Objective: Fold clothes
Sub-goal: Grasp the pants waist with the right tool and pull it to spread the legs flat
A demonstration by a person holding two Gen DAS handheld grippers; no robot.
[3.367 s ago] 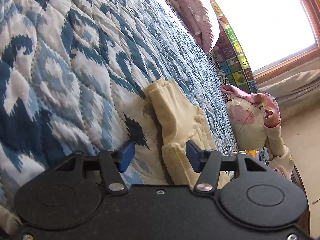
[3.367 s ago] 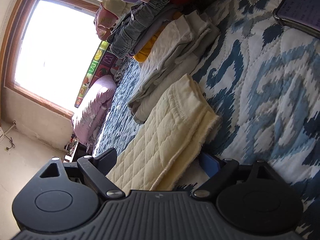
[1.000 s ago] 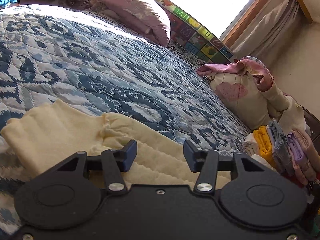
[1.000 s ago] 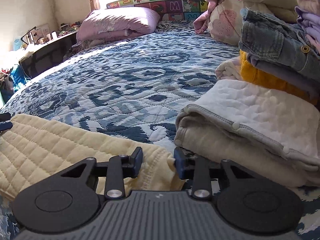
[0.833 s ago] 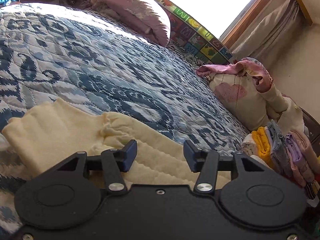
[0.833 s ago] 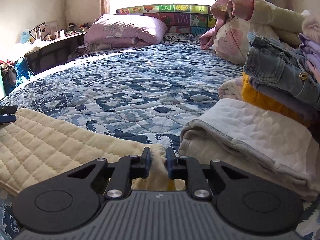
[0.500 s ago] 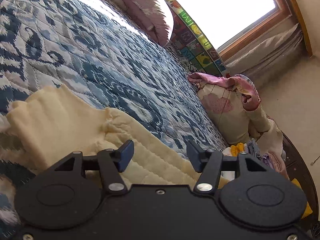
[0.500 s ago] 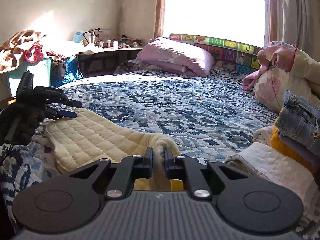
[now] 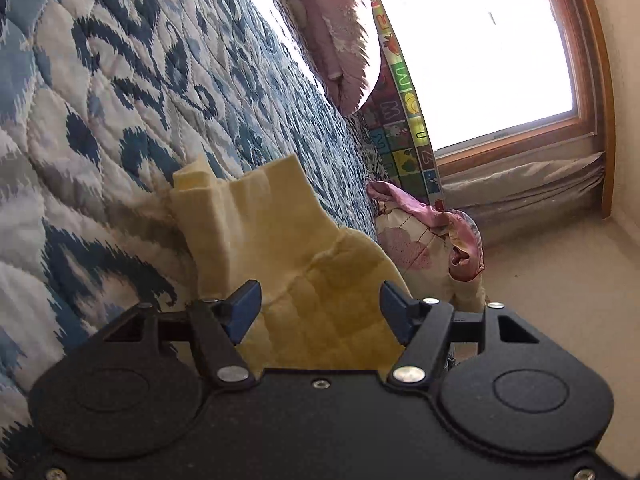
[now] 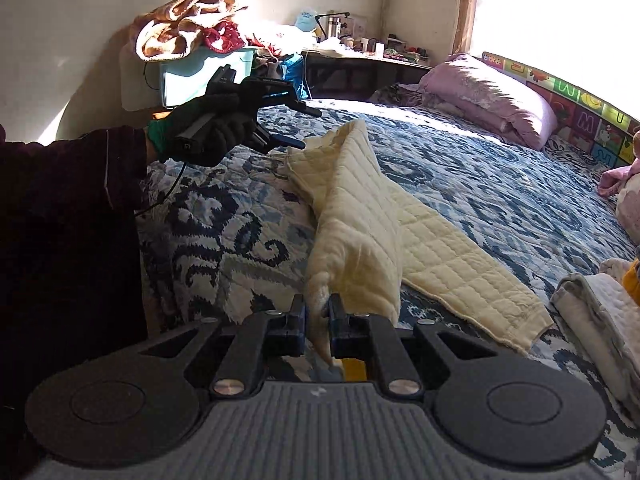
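You face a bed under a blue-and-white quilt (image 10: 500, 184). A bright wood-framed window (image 9: 480, 52) fills the upper right, a pink pillow (image 10: 492, 96) below it. A cluttered shelf (image 10: 360, 52) lines the sunlit far wall (image 10: 80, 20).

Blue-patterned quilted bed (image 10: 460, 168) bearing cream quilted garment (image 10: 400, 216), pink pillow (image 10: 492, 96), folded clothes (image 10: 600, 304).

A pale yellow quilted cotton garment (image 10: 372, 216) lies stretched across a blue and white patterned bed quilt (image 10: 480, 168). Its near end is bunched into a narrow twist and lifted off the bed. One long quilted section (image 10: 460, 264) spreads flat to the right, ending in a stitched hem. The far end (image 9: 240, 216) shows smoother, unquilted fabric, folded into stiff ridges.
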